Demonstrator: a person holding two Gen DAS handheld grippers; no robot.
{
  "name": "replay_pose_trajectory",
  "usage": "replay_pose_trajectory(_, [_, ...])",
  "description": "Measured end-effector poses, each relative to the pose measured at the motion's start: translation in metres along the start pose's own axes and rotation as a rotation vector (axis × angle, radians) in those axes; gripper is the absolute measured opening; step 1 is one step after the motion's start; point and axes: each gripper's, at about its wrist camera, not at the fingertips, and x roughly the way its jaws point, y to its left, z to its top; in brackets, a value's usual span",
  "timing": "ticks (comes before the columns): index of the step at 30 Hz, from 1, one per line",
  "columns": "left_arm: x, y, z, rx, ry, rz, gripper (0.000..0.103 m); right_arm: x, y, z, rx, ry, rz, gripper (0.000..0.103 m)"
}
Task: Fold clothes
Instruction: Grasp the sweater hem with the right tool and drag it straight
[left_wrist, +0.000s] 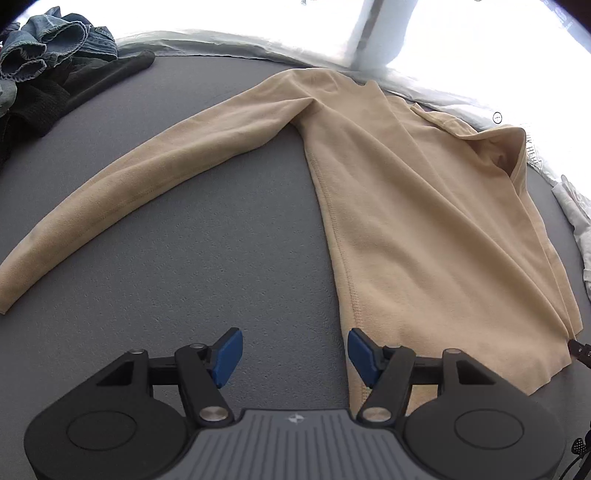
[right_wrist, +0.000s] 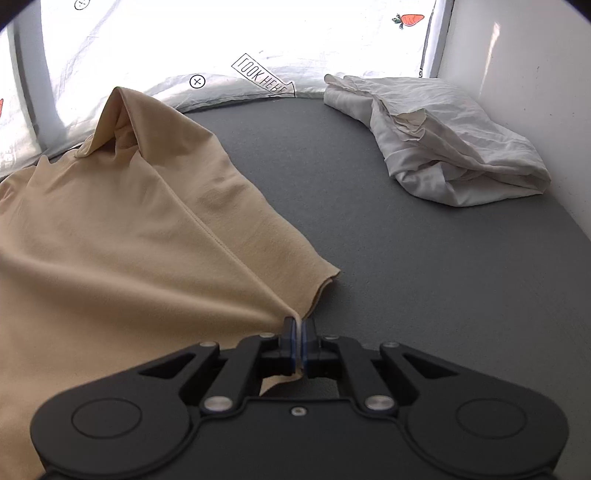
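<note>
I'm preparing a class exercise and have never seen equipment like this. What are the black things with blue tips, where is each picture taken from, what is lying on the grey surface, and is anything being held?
There is no robot here: a person holds a pair of hand-held tongs in each hand, each with a wide-angle camera looking along its two fingers. One picture comes from the left tongs, the other from the right tongs.

On the grey surface lies a beige long-sleeved top, one sleeve stretched out. A pile of dark and denim clothes sits in the far corner, and a crumpled white cloth lies by the wall.

The left tongs are open and hold nothing. The right tongs are shut on the top's edge.
</note>
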Motion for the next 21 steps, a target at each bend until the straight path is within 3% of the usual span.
replay_pose_trajectory(2, [0.004, -0.009, 0.0, 0.028, 0.023, -0.063, 0.066, -0.002, 0.007, -0.005, -0.016, -0.019, -0.029, 0.004])
replay_pose_trajectory(4, [0.009, -0.018, -0.001, 0.063, 0.044, -0.11, 0.074, -0.002, 0.008, -0.005, -0.025, -0.02, -0.038, 0.005])
replay_pose_trajectory(7, [0.021, -0.036, -0.007, 0.133, 0.086, -0.092, 0.074, -0.002, 0.005, -0.005, -0.009, -0.023, -0.029, 0.006])
replay_pose_trajectory(9, [0.024, -0.048, -0.012, 0.208, 0.091, -0.046, 0.068, -0.003, 0.003, -0.006, -0.005, -0.028, -0.027, 0.006])
replay_pose_trajectory(10, [0.024, -0.052, -0.014, 0.241, 0.085, -0.026, 0.056, -0.003, 0.003, -0.007, -0.002, -0.03, -0.028, 0.006])
replay_pose_trajectory(11, [0.023, -0.054, -0.015, 0.257, 0.079, -0.018, 0.034, -0.004, 0.003, -0.008, 0.002, -0.03, -0.027, 0.006])
replay_pose_trajectory(13, [0.02, -0.057, -0.018, 0.283, 0.068, -0.005, 0.01, -0.007, 0.001, -0.01, 0.009, -0.03, -0.021, 0.005])
replay_pose_trajectory(17, [0.01, -0.051, -0.021, 0.286, 0.051, 0.02, 0.003, -0.018, -0.003, -0.015, 0.025, -0.024, 0.001, 0.004])
replay_pose_trajectory(21, [-0.008, -0.034, -0.022, 0.216, 0.007, 0.006, 0.003, -0.033, -0.003, -0.021, 0.01, -0.043, 0.008, 0.003])
